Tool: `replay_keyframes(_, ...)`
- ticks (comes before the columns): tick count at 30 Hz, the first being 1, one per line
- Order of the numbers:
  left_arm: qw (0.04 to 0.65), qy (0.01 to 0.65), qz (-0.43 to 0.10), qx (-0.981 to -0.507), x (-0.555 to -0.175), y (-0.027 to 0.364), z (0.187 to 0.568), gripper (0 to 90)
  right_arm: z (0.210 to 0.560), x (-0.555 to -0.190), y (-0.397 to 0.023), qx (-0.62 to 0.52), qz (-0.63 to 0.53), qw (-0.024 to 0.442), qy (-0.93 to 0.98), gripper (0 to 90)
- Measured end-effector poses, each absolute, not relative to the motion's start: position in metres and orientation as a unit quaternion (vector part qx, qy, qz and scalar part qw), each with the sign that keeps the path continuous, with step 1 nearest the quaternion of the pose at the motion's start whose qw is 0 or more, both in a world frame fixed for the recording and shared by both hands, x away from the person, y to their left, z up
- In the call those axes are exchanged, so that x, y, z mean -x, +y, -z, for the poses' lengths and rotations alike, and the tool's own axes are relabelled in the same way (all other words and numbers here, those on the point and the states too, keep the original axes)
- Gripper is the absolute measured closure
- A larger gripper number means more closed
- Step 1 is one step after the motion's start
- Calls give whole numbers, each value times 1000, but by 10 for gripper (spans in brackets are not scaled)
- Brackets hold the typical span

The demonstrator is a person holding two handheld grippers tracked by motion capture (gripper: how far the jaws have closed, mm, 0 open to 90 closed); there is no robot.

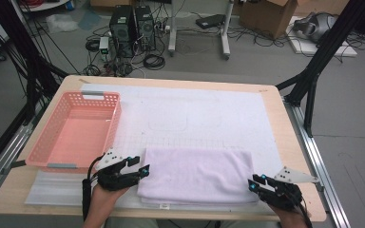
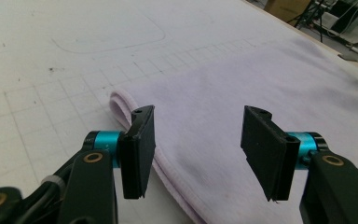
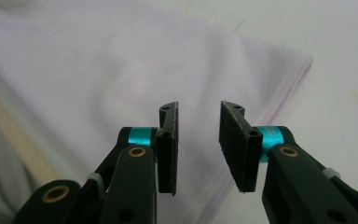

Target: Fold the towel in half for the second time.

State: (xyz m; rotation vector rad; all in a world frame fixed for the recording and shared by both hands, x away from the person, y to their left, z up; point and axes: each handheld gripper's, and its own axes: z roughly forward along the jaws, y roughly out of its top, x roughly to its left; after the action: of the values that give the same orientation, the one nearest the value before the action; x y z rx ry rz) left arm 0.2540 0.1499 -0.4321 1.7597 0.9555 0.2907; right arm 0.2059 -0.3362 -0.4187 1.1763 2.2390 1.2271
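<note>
the folded towel (image 1: 197,175) is pale lilac, almost white, with a slightly darker lilac seam along its edge. the basket (image 1: 115,116) at the far left is salmon pink with a pattern of small holes in its walls and grey handles. the mat (image 1: 209,111) is white and has a thin grey grid and faint drawn outlines. the table (image 1: 275,102) is light wood colour. the left gripper (image 1: 141,167) and the right gripper (image 1: 255,183) are black with turquoise rings and brass-coloured rivets.
</note>
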Motion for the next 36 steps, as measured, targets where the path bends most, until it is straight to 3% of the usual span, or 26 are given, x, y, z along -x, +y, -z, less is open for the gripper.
replay_keyframes(5,517,404,-113,-746,-276,143,436,478,420,-249,-317,-396,-412,188,799,759)
replay_keyframes(13,506,416,-118,-746,-296,136,436,476,442,-304,-299,-415,-365,178,814,835)
replay_keyframes(16,501,421,-125,-745,-302,134,436,466,443,-313,-304,-430,-337,230,806,892)
replay_keyframes(19,494,432,-130,-743,-306,133,437,441,443,-317,-314,-456,-324,252,790,890)
replay_keyframes(21,485,436,-135,-746,-307,133,439,423,442,-316,-320,-470,-338,244,778,834)
replay_keyframes(24,472,444,-140,-749,-309,134,442,398,436,-305,-328,-478,-377,233,758,644)
replay_keyframes(28,459,453,-124,-754,-311,133,449,385,438,-297,-340,-494,-395,201,748,472)
replay_keyframes(31,453,455,-115,-758,-313,132,453,387,445,-298,-341,-496,-382,176,759,429)
replay_keyframes(36,446,441,-115,-770,-312,126,453,475,449,-301,-340,-493,-385,159,764,523)
